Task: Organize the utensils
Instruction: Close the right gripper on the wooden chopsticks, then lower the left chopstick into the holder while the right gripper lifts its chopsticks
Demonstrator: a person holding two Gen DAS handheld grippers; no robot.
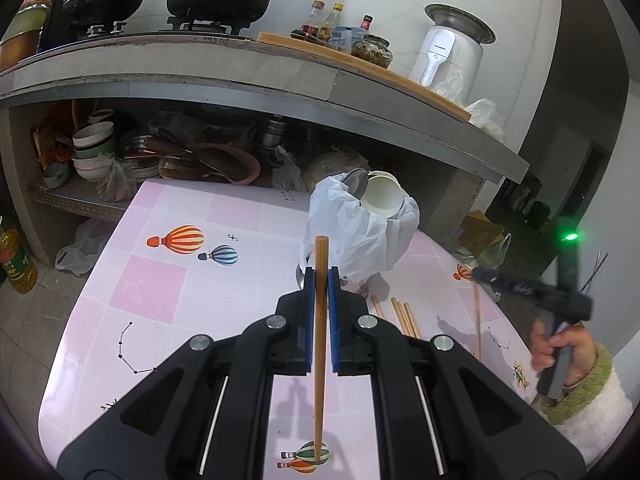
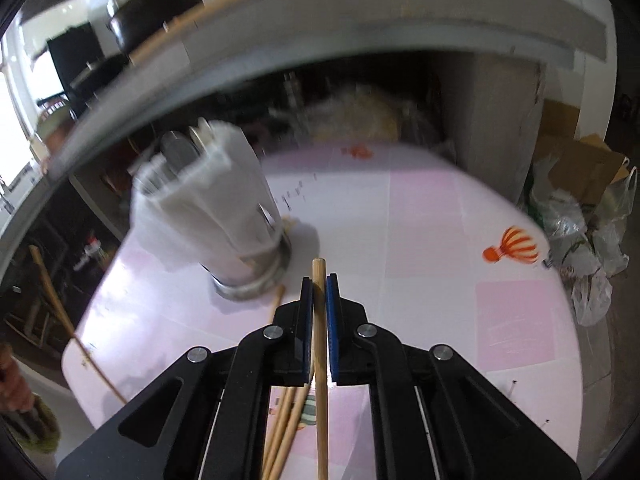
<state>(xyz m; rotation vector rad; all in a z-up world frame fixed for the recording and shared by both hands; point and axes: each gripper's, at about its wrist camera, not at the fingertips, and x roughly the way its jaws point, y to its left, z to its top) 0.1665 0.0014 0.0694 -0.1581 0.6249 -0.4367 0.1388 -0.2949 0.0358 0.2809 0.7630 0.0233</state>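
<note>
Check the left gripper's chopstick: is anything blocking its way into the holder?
Yes. A white bowl and a metal cup lie tipped in the mouth of the bag-lined holder, beyond the left gripper and its chopstick.

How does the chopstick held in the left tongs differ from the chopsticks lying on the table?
The chopstick in the left tongs is a single one, lifted off the table and clamped between the blue pads. The loose chopsticks are several, lying flat on the table near the bag-lined holder, with nothing gripping them. Both are plain light-brown wooden sticks.
</note>
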